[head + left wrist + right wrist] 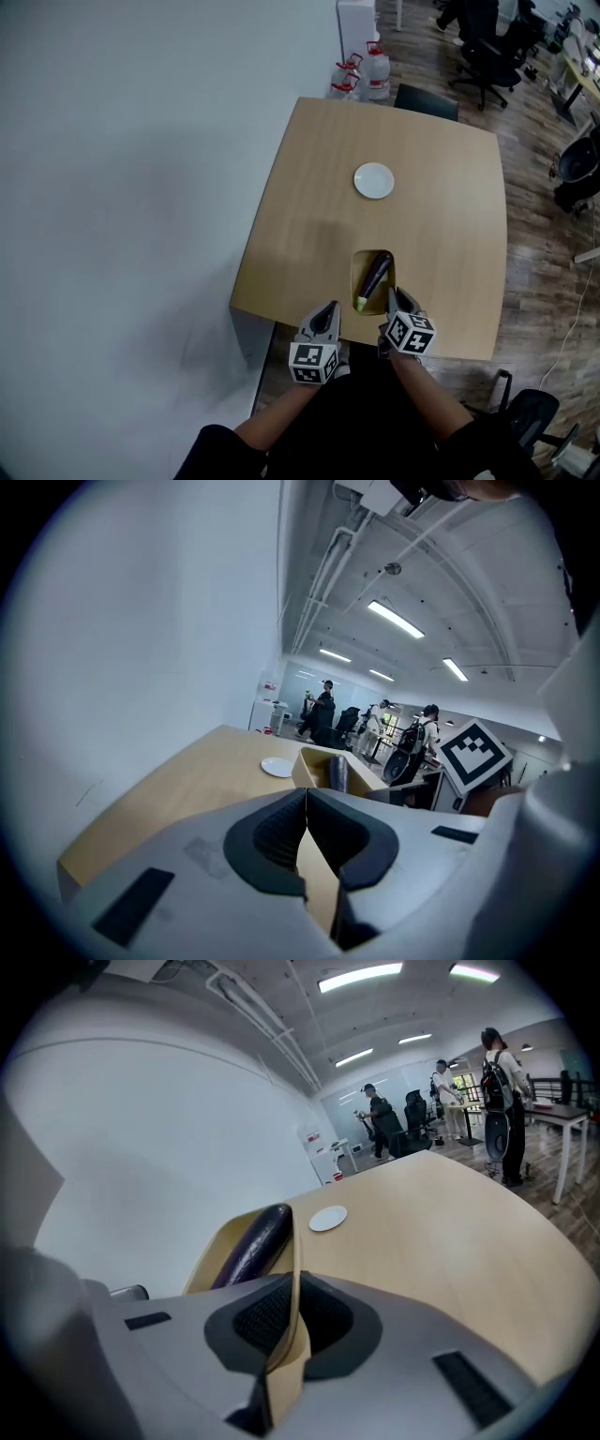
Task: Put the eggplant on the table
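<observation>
Your left gripper [327,311] is closed on nothing, its tips together just over the near edge of the table [441,206]. Beside it, your right gripper [401,302] is clamped on the near wall of the wooden tray [356,267]. The eggplant [375,277] lies in that tray, green stem end toward you. Farther out sits a white plate [374,180].

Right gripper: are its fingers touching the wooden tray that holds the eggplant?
Touching. The right gripper view shows a thin wall of the wooden tray clamped between the fingers of the right gripper.
</observation>
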`<state>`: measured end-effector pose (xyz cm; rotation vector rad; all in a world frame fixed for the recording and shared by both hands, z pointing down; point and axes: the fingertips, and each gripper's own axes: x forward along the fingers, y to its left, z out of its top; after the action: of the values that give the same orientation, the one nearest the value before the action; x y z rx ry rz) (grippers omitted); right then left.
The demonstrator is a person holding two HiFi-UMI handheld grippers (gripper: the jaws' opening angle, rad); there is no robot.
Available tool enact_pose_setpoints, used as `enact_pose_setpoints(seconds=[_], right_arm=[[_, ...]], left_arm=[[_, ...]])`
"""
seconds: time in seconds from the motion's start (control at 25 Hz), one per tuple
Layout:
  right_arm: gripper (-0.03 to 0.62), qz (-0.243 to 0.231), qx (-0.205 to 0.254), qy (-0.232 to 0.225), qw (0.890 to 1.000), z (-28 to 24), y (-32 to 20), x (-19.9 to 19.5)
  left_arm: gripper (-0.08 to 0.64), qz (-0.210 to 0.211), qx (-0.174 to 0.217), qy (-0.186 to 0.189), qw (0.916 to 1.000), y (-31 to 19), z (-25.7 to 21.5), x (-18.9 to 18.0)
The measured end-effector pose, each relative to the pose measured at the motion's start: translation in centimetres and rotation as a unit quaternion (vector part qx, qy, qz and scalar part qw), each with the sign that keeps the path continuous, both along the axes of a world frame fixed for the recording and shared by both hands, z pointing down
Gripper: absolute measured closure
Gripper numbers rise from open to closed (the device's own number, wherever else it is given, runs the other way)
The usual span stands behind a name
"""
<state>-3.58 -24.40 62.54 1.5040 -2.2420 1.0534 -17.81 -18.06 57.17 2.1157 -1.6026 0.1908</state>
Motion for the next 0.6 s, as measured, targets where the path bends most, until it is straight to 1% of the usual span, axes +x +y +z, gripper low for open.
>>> enact_pose_setpoints(seconds=[0.08,0.16,0.28,0.36,0.44,0.6], right_arm=[[0.518,0.005,-0.01,-0.003,1.0,0.0,-3.4,-0.9],[0.518,0.012,-0.019,-0.004,1.0,1.2,-5.7,-1.1],[0.518,0.018,-0.013,0.013,1.0,4.0,-6.7,-0.5],[0.518,0.02,-0.016,0.018,1.0,5.4,-7.9,-0.4],[0.518,0.028,-0.03,0.016,0.999,6.5,-10.0,-0.4],[0.517,0.059,-0.067,-0.005,0.996,9.4,-13.7,-0.4]], left_arm=[[0.545,-0.005,-0.019,0.001,0.9998,-2.7,0.1,-0.5],[0.545,-0.01,-0.037,0.007,0.9993,-4.2,1.2,-0.1],[0.545,-0.019,-0.055,0.021,0.9981,-4.1,3.9,1.3],[0.545,-0.027,-0.062,0.028,0.9973,-4.8,4.8,1.5],[0.545,-0.035,-0.069,0.027,0.9966,-6.5,5.1,1.1],[0.545,-0.047,-0.08,0.025,0.9954,-10.0,6.2,-0.2]])
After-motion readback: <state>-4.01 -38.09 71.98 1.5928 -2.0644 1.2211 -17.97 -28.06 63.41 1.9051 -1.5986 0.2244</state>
